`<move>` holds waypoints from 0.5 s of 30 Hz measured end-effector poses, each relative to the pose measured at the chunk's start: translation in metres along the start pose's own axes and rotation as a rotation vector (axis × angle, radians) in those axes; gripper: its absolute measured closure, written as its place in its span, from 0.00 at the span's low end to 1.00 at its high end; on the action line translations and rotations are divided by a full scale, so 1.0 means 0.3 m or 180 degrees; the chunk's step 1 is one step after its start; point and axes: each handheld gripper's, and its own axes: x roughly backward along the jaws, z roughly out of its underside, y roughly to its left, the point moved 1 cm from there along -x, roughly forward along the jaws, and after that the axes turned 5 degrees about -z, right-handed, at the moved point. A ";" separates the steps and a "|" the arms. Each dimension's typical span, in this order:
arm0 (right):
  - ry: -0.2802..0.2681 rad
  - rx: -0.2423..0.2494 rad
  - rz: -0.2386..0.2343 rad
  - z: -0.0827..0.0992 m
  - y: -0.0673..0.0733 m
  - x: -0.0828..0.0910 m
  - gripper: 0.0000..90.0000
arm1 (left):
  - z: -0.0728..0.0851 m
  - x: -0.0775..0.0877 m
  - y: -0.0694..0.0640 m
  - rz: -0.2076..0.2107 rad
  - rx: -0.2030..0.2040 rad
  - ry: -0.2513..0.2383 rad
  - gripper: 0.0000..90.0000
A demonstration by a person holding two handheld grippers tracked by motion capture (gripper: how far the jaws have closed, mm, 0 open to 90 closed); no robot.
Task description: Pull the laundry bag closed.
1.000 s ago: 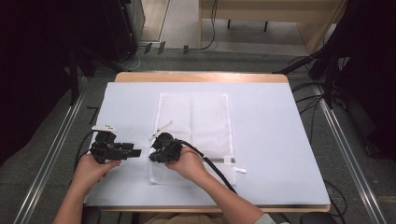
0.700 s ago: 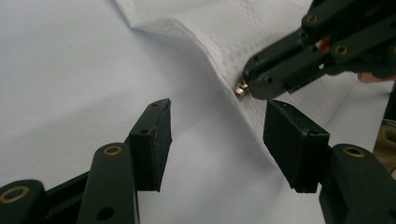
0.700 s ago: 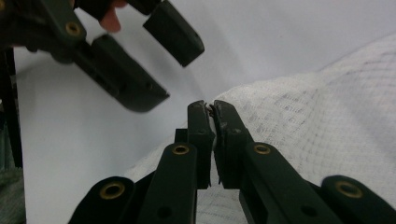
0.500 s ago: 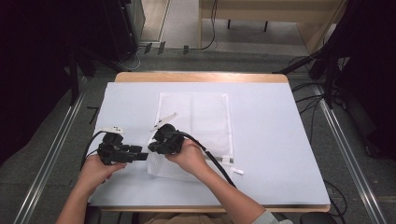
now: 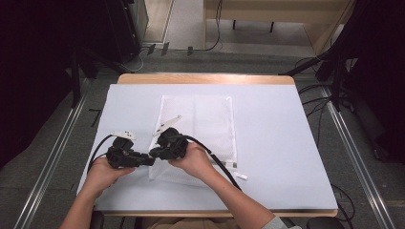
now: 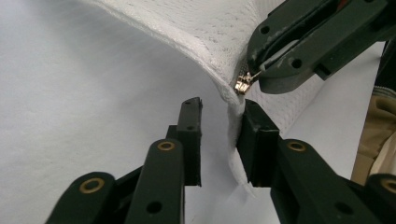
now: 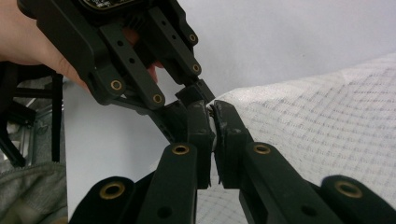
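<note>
Down on the pale blue table cover (image 5: pixel 286 143) lies a white mesh laundry bag (image 5: pixel 205 119), flat and rectangular, with a faint grid woven through its netting; it sits just left of centre, its long side running from twelve toward six o'clock. Its near-left corner, at about seven o'clock, is lifted off the table. The right gripper (image 6: pixel 261 70) is clamped tight there on the small brass zipper pull (image 6: pixel 242 83), jaws fully together. The left gripper (image 6: pixel 217 135) comes in from nine o'clock, its jaws having just been closing with the bag's folded edge between them; one pad touches the mesh, but a gap remains on the other side, though from this angle it is hard to be sure.
</note>
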 end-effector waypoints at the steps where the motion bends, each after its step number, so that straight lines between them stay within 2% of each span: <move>1: 0.0012 0.0005 -0.0023 0.001 -0.001 -0.001 0.97 | 0.000 -0.001 0.002 -0.0001 -0.0012 0.0016 0.80; 4: 0.0022 -0.0024 -0.0050 0.002 0.000 -0.003 0.97 | 0.000 -0.002 0.001 -0.0003 -0.0028 0.0012 0.81; 6: 0.0040 -0.0020 -0.0062 0.003 -0.002 -0.006 0.97 | 0.000 -0.002 -0.004 -0.0027 -0.0137 0.0008 0.83; 10: 0.0080 -0.0016 -0.0082 0.007 -0.003 -0.017 0.97 | 0.002 -0.008 -0.004 -0.0043 -0.0123 0.0039 0.83; 15: 0.0082 -0.0008 -0.0088 0.008 -0.003 -0.022 0.97 | -0.002 -0.006 -0.007 -0.0004 -0.0145 0.0085 0.94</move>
